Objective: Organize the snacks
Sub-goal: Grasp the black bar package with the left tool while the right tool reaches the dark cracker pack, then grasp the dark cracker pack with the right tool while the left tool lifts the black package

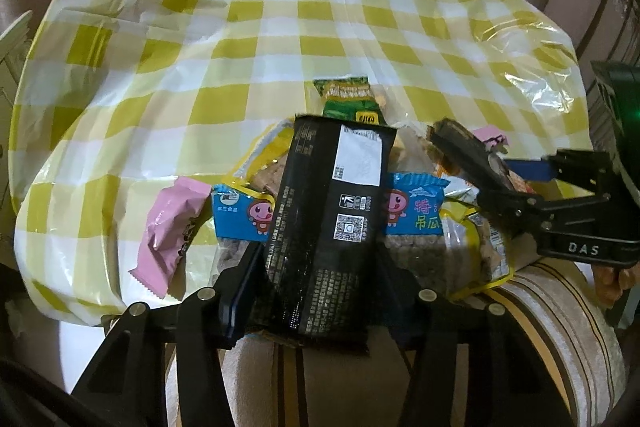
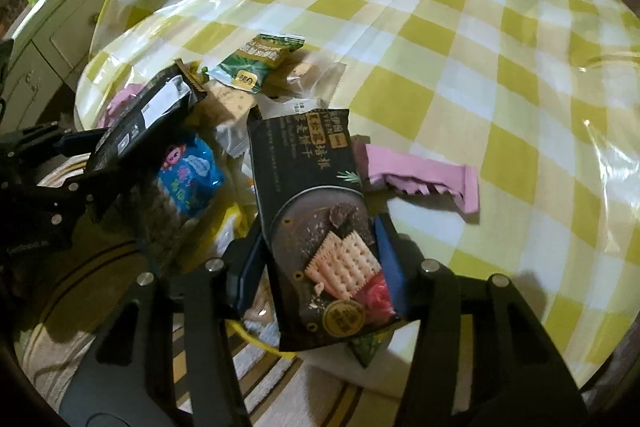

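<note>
Black foil cracker packets are what both hands have gone for: the left gripper point(image 1: 316, 263) has its jaws drawn in on a long black glossy packet point(image 1: 332, 211) turned back-side up, white label and printed code showing, and the right gripper point(image 2: 320, 259) has its jaws drawn in on a matching black packet with crackers pictured on its front point(image 2: 316, 227). In each wrist view the blue pads sit against the packet's long edges, so I judge both grips made, about half closed on the packet's width, not clamped hard. Both packets rise out of the heap at the near edge of the desk point(image 1: 280, 39), which is covered in a yellow-and-white checked plastic cloth; under them lie a blue wrapper with a pink cartoon face point(image 1: 244, 213), a green sachet point(image 1: 348, 95) further back, and a pink wrapper point(image 1: 170, 231) to one side, another pink wrapper point(image 2: 424, 175) lying just beside the right-hand packet. To do this well, I'd lift each packet straight up and slowly, since the foil is slippery and crackers break under a squeeze; keep the two grippers apart, as they are close over the same heap; watch that the blue wrapper doesn't drag off the desk edge onto the striped cushion point(image 1: 568, 311) below.
</note>
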Action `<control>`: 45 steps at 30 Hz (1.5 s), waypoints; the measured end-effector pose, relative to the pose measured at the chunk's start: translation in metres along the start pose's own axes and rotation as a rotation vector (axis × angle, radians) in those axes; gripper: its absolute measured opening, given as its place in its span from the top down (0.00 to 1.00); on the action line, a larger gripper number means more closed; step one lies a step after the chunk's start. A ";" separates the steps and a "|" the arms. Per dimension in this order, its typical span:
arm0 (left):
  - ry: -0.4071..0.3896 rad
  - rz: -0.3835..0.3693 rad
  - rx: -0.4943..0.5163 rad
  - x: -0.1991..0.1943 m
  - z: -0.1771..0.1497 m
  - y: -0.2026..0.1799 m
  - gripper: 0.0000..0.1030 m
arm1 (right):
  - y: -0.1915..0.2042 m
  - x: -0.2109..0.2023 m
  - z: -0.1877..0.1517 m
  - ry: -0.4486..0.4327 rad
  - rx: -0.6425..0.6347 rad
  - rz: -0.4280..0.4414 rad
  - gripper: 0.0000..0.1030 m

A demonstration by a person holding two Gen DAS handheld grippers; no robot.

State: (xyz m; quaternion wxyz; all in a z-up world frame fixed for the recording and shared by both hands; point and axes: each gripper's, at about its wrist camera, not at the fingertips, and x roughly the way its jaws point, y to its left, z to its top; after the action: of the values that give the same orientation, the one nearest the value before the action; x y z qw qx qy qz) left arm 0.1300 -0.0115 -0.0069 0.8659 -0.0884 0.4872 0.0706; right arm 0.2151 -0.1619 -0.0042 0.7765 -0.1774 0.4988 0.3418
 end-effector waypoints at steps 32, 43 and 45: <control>-0.057 -0.065 0.136 -0.034 0.000 -0.081 0.48 | -0.052 -0.064 -0.087 -0.101 0.298 0.098 0.55; -0.029 -0.081 0.180 -0.030 -0.005 -0.104 0.48 | -0.062 -0.043 -0.102 0.027 0.312 0.034 0.35; -0.026 -0.083 0.172 -0.030 -0.005 -0.103 0.48 | -0.065 -0.042 -0.103 0.027 0.327 0.058 0.35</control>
State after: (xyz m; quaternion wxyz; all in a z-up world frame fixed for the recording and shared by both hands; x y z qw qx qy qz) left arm 0.1323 -0.1137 0.0250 0.8787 -0.0330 0.4762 -0.0060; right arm 0.1824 -0.2857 -0.0164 0.7782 -0.0389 0.5628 0.2759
